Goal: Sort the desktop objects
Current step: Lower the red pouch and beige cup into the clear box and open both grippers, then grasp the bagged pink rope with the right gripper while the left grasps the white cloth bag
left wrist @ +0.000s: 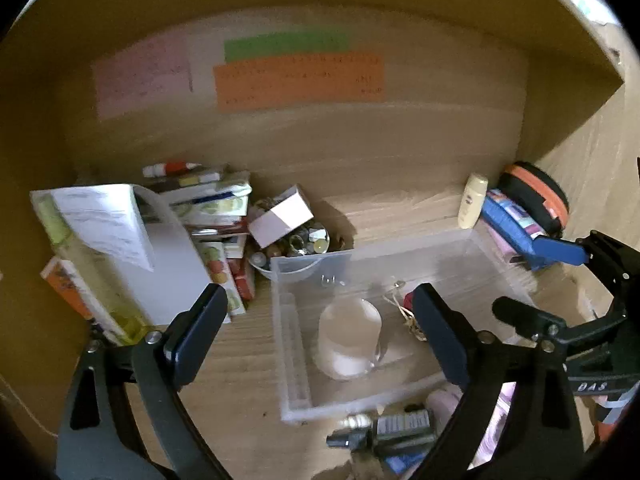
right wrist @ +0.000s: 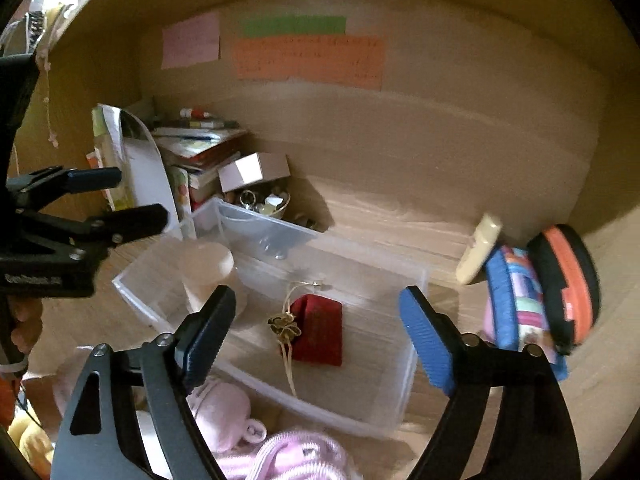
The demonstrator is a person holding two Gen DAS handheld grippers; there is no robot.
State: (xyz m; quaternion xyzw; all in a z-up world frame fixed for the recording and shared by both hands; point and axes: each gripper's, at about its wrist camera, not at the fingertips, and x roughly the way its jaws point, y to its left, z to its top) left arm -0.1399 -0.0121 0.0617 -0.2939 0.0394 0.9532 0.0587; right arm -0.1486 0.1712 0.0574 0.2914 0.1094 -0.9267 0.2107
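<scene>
Clear bin (right wrist: 412, 280) on worktop (right wrist: 400, 216): red pouch (right wrist: 320, 336) and pale cup (right wrist: 208, 276) inside. Right claw (right wrist: 312, 332) wide open above bin, empty.

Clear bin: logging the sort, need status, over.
Left gripper and right gripper open, empty. Clear bin holds cup and red pouch. Nothing blocking.

A wooden desk top (left wrist: 248, 360) sits in a dim alcove; at twelve o'clock, its wood back panel (left wrist: 360, 140) carries pink, green and orange paper notes (left wrist: 298, 82).
</scene>
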